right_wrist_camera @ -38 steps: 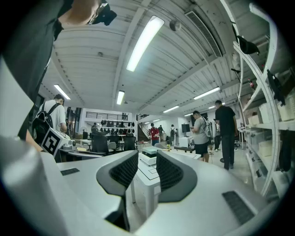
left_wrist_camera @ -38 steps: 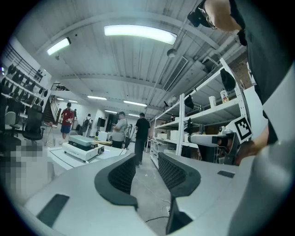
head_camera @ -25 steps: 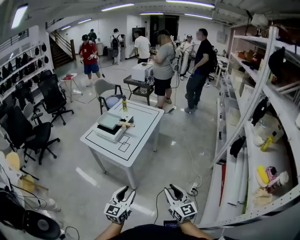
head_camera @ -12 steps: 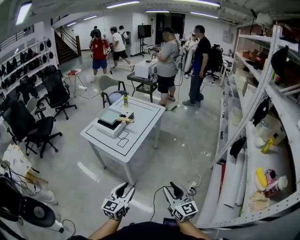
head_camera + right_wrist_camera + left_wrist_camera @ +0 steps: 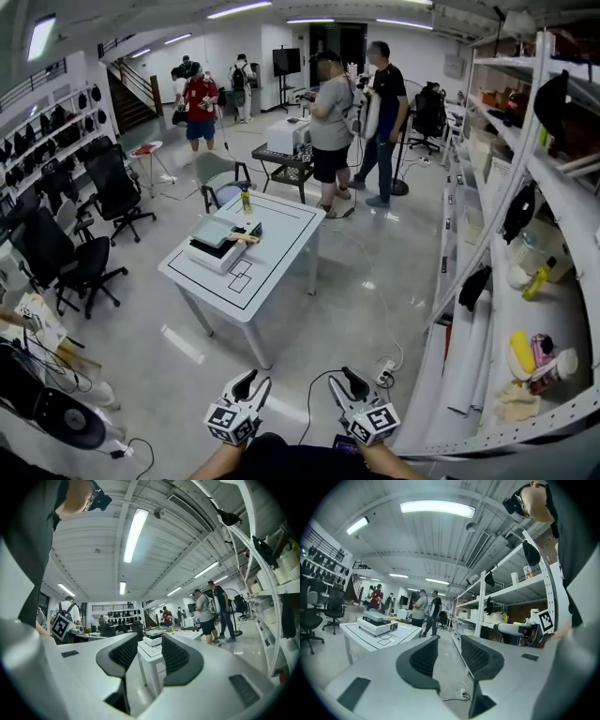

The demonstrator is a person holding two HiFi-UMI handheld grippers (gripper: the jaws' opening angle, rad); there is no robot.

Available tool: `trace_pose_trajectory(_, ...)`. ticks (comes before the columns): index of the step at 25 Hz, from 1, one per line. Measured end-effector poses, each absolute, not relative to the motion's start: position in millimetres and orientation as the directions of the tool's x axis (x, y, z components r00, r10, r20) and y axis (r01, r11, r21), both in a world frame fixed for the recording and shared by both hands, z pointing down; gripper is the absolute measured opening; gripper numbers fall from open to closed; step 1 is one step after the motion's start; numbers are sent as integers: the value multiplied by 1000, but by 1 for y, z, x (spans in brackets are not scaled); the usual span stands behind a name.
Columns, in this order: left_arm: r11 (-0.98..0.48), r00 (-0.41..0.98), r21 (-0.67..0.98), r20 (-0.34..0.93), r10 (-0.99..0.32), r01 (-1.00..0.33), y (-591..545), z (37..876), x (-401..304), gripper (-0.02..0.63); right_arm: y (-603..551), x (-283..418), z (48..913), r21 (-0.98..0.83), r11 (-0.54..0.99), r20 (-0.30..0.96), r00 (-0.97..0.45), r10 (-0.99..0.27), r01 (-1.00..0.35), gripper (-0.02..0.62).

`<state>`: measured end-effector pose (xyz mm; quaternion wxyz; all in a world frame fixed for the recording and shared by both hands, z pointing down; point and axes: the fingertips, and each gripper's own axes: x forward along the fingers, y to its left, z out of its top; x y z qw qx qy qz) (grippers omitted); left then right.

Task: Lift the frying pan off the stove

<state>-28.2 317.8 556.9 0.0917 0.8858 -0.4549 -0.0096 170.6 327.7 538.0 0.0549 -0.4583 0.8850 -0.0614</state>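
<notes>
White table (image 5: 281, 246) stands well beyond left gripper (image 5: 251, 382) and right gripper (image 5: 343, 380), both gaping

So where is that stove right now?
In the head view, the white boxy stove sits at the left side of the white black-lined table in mid-room, a small yellow bottle just behind it.
</notes>
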Motion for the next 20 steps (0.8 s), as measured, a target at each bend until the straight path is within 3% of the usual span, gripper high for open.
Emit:
trace_pose_trajectory(10, -500, 530, 232, 92, -843, -834, 306, 571, -40, 153, 299, 160, 554, -185, 595, -34, -600, -799, -782, 153)
trace_pose_trajectory(20, -498, 529, 280, 42, -848, -821, 183, 574, -50, 153, 189, 157, 551, -160, 589, 7, -597, -802, -792, 153)
